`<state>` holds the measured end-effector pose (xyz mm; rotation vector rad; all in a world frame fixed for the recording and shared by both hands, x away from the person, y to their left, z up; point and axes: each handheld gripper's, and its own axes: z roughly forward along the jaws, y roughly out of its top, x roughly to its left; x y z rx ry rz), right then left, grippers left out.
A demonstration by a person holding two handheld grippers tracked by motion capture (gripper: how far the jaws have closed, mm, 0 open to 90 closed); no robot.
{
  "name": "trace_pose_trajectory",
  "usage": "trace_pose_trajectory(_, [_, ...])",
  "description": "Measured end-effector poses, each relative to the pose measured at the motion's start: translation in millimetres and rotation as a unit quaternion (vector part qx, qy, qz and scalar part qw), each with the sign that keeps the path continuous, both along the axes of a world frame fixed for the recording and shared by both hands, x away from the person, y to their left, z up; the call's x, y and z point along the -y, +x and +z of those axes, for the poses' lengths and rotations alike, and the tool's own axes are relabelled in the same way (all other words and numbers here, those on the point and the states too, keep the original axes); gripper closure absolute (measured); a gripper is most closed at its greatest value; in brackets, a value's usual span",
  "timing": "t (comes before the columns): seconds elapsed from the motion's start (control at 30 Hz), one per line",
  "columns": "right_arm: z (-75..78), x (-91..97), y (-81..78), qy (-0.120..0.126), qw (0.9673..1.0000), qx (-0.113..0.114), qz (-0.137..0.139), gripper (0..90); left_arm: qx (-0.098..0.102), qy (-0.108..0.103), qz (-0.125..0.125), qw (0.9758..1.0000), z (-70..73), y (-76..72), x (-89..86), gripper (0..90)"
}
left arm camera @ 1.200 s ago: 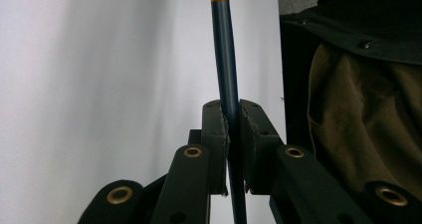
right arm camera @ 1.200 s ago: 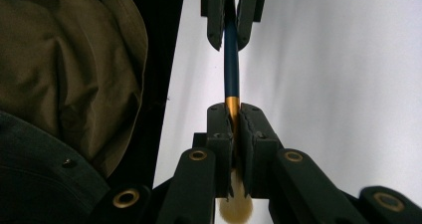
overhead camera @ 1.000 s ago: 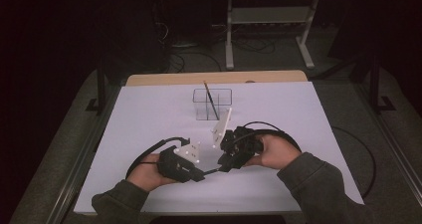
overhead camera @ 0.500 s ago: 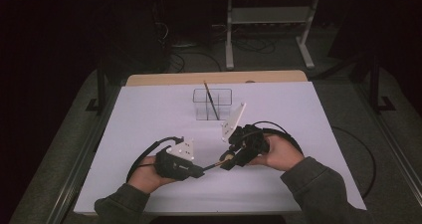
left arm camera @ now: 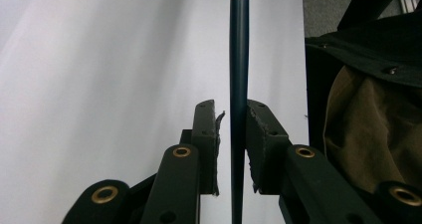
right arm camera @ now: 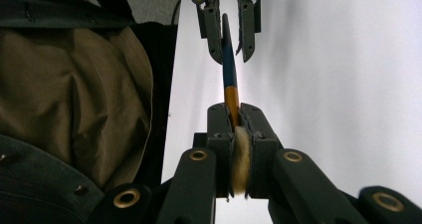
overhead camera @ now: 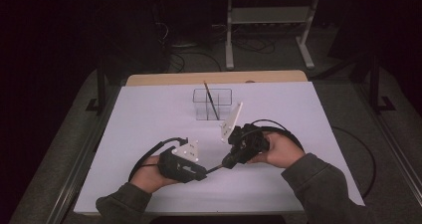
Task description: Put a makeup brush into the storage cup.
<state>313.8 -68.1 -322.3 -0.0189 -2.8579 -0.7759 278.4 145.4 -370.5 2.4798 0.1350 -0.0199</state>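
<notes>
A dark blue paintbrush (overhead camera: 215, 168) with a gold ferrule spans the short gap between my two grippers, low over the white table. My right gripper (overhead camera: 226, 163) has just been closing and is shut on the brush's ferrule and pale bristles (right arm camera: 241, 159). My left gripper (overhead camera: 205, 171) has just been opening. Its jaws stand a little apart around the brush handle (left arm camera: 239, 59), with a gap at the left pad (left arm camera: 209, 134). In the right gripper view the left gripper (right arm camera: 229, 50) faces me around the handle's end.
A clear box with compartments (overhead camera: 224, 95) stands at the middle back of the white sheet (overhead camera: 149, 114) and holds another brush (overhead camera: 211, 98) upright. Olive sleeves (overhead camera: 318, 184) come in from the front edge. Cables loop beside each hand. A metal stand (overhead camera: 268, 20) is beyond the table.
The right gripper has drawn slightly to the right, away from the left one, and the brush now shows between them. The left hand has stayed where it was.
</notes>
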Motion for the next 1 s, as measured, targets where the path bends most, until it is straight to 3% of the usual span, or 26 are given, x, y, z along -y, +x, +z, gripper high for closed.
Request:
trace_pose_trajectory(0.23, [10.8, -10.0, -5.7, -0.037, 0.9989, 0.025, 0.015, 83.4, -0.004, 0.006, -0.009, 0.9999, 3.6, -1.7, 5.4, 82.0])
trace_pose_trajectory(0.57, [19.8, -11.9, -8.2, -0.017, 0.9988, 0.041, 0.019, 83.3, -0.002, -0.006, 0.002, 1.0000, 2.5, -1.1, 7.4, 84.3])
trace_pose_trajectory(0.63, [21.0, -10.1, -6.7, 0.001, 0.9988, 0.046, 0.015, 82.2, -0.003, -0.023, 0.010, 0.9997, 3.0, 0.1, 5.9, 84.3])
trace_pose_trajectory(0.67, [21.9, -8.6, -6.8, 0.013, 0.9990, 0.041, 0.007, 77.6, -0.006, -0.031, 0.017, 0.9994, 3.6, 0.3, 4.9, 84.3])
trace_pose_trajectory(0.7, [23.0, -6.9, -6.7, 0.028, 0.9987, 0.042, -0.002, 67.0, -0.006, -0.038, 0.024, 0.9990, 4.3, 0.8, 3.7, 84.3])
trace_pose_trajectory(0.73, [24.3, -5.1, -6.3, 0.042, 0.9980, 0.044, -0.016, 63.6, -0.005, -0.045, 0.027, 0.9986, 5.3, 1.6, 2.2, 84.3])
trace_pose_trajectory(0.77, [24.7, -3.0, -5.6, 0.056, 0.9976, 0.035, -0.023, 62.7, -0.005, -0.053, 0.031, 0.9981, 5.8, 2.2, 0.8, 84.3])
trace_pose_trajectory(0.83, [23.1, 0.9, -4.5, 0.079, 0.9955, 0.046, -0.025, 61.3, -0.004, -0.061, 0.038, 0.9974, 7.0, 2.7, -1.7, 84.3])
trace_pose_trajectory(1.0, [12.6, 6.3, -3.3, 0.103, 0.9930, 0.043, -0.040, 59.9, -0.006, -0.087, 0.053, 0.9948, 8.9, 4.4, -7.3, 84.3])
